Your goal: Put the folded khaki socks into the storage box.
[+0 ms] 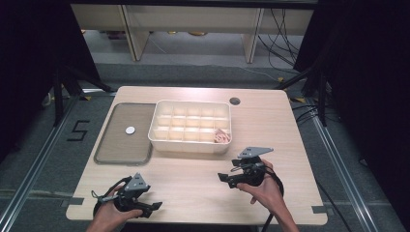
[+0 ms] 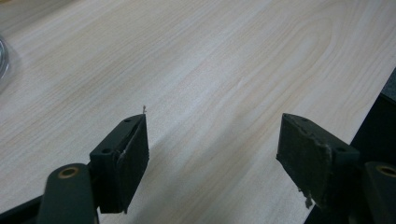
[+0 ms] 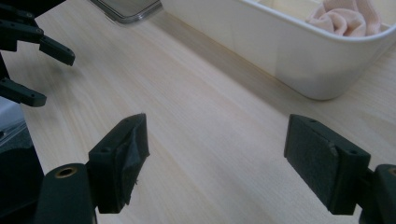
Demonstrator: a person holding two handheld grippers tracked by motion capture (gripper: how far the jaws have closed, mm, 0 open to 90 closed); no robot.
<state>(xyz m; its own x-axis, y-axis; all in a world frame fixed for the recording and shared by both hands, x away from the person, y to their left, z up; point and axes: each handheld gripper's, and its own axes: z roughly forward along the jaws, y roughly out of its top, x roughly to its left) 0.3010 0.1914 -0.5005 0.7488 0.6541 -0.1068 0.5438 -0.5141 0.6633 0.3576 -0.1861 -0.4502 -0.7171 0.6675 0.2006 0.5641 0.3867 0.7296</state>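
Both tools idle over bare desk (image 1: 193, 174): left tool (image 1: 153, 207) and right tool (image 1: 223, 178) spread, empty. Pink cloth (image 1: 222, 136) lies in white divided box (image 1: 189, 144). Next, probably: right tool reaches for box.

One white divided box (image 1: 190, 143) sits on the table, with one pink cloth (image 1: 222, 136) in it, perhaps more than one piece. One flat lid (image 1: 123, 150); two grippers.
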